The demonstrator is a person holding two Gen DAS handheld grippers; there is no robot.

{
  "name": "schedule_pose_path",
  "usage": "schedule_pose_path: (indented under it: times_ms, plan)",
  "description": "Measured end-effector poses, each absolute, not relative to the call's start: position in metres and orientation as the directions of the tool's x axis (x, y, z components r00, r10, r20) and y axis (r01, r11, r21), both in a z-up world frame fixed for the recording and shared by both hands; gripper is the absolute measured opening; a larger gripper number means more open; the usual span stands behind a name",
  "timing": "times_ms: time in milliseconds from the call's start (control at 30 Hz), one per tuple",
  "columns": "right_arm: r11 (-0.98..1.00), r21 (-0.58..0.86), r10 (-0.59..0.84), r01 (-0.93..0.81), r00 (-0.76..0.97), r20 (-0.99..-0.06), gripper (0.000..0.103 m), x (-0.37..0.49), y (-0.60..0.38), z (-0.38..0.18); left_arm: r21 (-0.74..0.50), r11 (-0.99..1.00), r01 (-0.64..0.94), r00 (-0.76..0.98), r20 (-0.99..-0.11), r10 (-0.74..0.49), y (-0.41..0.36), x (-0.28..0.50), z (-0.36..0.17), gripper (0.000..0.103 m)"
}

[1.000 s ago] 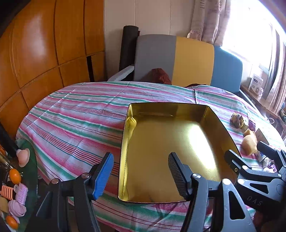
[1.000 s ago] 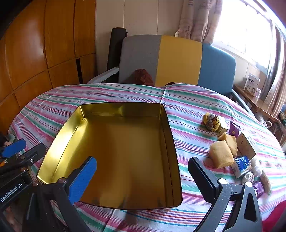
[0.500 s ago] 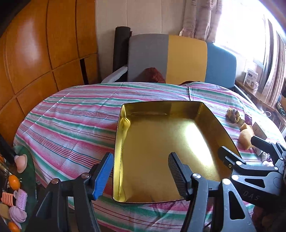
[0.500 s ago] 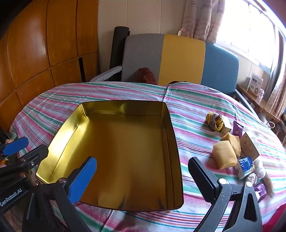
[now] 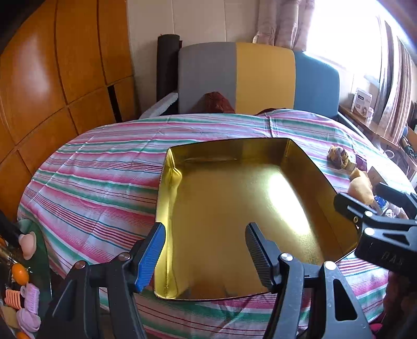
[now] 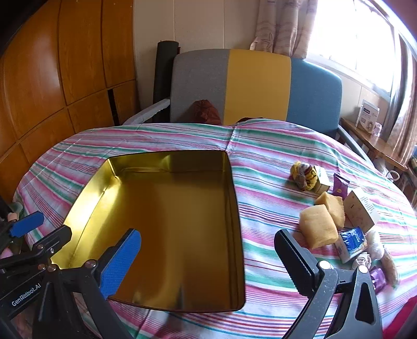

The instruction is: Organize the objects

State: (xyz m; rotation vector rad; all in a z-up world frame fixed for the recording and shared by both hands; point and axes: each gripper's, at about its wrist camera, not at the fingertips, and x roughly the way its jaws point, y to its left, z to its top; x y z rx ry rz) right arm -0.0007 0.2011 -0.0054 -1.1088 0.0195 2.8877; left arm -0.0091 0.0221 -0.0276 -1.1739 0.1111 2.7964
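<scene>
Both views have been shifted slightly over the tin [image 6: 234, 208]; left gripper [image 5: 204, 254] and right gripper [image 6: 208, 258] are held apart, empty; snacks [image 6: 318, 229] at 3 o'clock are untouched, so sorting is judged unstarted.

- Round desk [image 6: 182, 140] under pink, green and white striped cloth.
- Behind desk: armchair [image 6: 256, 86] with grey, yellow and blue back panels; dark red-brown bundle [image 6: 206, 110] on seat.
- Black roll [image 6: 163, 75] upright, just beside armchair, against wall.
- Glossy wooden panelling [image 6: 65, 65] along left wall.
- Patterned curtain [image 6: 282, 24] beside bright window [image 6: 351, 34].
- White box [image 6: 368, 117] on wooden side shelf under window.
- Low surface beside desk with pink and orange small items [image 5: 22, 286], seen from left wrist.
</scene>
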Motion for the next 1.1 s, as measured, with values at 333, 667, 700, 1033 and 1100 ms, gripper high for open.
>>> schedule_pose_path:
  times_ms: [333, 667, 700, 1033, 1100]
  plan:
    - [-0.994, 0.018, 0.066, -0.107, -0.73, -0.681, 0.103, 0.001, 0.235, -0.004, -0.085, -0.978, -0.191, -0.631, -0.753, 0.188, 0.025, -0.017, -0.039, 0.07]
    - [-0.932, 0.12, 0.169, -0.343, -0.701, -0.693, 0.103, 0.028, 0.359, 0.016, -0.138, -0.926, -0.35, -0.551, -0.77, 0.323, 0.067, -0.03, -0.029, 0.073]
    - [-0.918, 0.128, 0.187, -0.376, -0.694, -0.695, 0.103, 0.033, 0.375, 0.018, -0.153, -0.914, -0.375, -0.535, -0.77, 0.349, 0.074, -0.031, -0.026, 0.073]
    - [-0.755, 0.247, 0.257, -0.608, -0.621, -0.741, 0.103, 0.091, 0.5, 0.01, -0.221, -0.766, -0.603, -0.368, -0.775, 0.513, 0.192, -0.044, -0.009, 0.072]
    - [-0.732, 0.269, 0.25, -0.625, -0.614, -0.748, 0.103, 0.097, 0.511, 0.0, -0.24, -0.747, -0.619, -0.325, -0.788, 0.523, 0.217, -0.051, -0.011, 0.072]
